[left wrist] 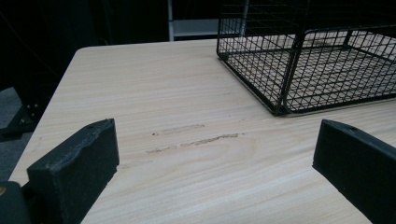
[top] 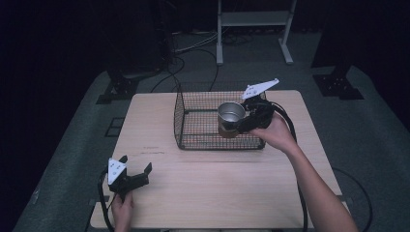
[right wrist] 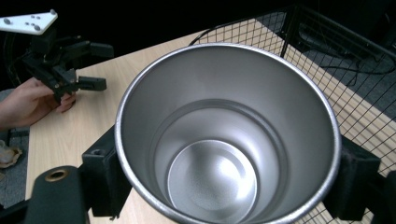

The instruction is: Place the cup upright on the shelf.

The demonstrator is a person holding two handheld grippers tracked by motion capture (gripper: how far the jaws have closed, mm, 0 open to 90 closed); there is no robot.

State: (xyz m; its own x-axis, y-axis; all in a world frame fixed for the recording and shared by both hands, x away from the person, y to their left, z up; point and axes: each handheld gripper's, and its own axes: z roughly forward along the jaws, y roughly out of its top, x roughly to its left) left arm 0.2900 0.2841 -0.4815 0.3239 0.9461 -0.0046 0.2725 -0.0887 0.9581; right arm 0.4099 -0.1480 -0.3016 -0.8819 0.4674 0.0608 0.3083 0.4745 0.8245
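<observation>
A shiny empty metal cup (top: 230, 115) hangs upright over the right part of a black wire basket (top: 180, 116), near its front rim. My right gripper (top: 238, 126) is shut on the cup's sides, coming in from the right. In the right gripper view the cup (right wrist: 224, 140) shows its bare inside, with a black jaw pressed on each side of it and my right gripper (right wrist: 224, 179) closed around it. My left gripper (top: 136, 163) rests low at the table's front left, open and holding nothing. Its jaws (left wrist: 215, 158) stand wide apart over bare wood.
The basket (left wrist: 285, 88) sits at the back middle of the wooden table (top: 217, 183). Faint scuff marks (left wrist: 196, 137) lie in front of it. A white metal stand (top: 254, 19) and cables (top: 193, 48) are on the floor behind the table.
</observation>
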